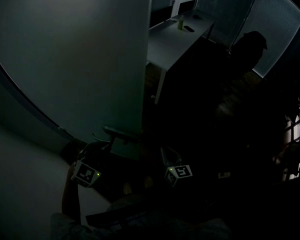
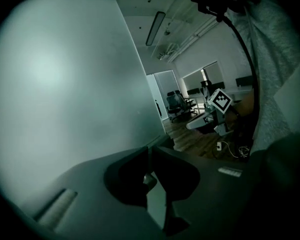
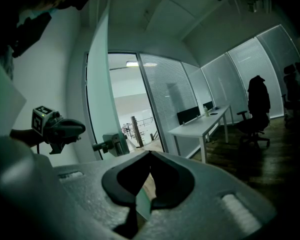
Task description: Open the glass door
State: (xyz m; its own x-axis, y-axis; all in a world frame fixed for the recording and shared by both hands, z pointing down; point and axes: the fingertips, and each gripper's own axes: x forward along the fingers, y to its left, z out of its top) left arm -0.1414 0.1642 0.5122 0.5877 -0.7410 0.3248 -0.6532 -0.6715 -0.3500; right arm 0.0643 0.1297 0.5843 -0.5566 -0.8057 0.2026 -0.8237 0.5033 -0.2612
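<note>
The frosted glass door [image 1: 80,59] fills the left of the dim head view, and its free edge runs down the middle. Its lever handle [image 1: 121,132] sticks out near that edge. The door [image 3: 97,94] stands ajar, with a bright corridor past it. My left gripper [image 1: 104,140] has its tips at the lever's free end. In the right gripper view a small gap shows between that gripper [image 3: 65,129] and the handle [image 3: 106,145]. Its jaws [image 2: 149,154] look shut, with an unclear small grey piece low in the slit. My right gripper [image 3: 150,156] hangs shut and empty to the door's right [image 1: 166,156].
A long white desk [image 1: 175,39] with a bottle [image 1: 180,22] stands beyond the door edge along a wall of blinds. An office chair with a jacket [image 3: 257,109] sits at its far end. A cable and plug [image 2: 230,149] lie on the wooden floor.
</note>
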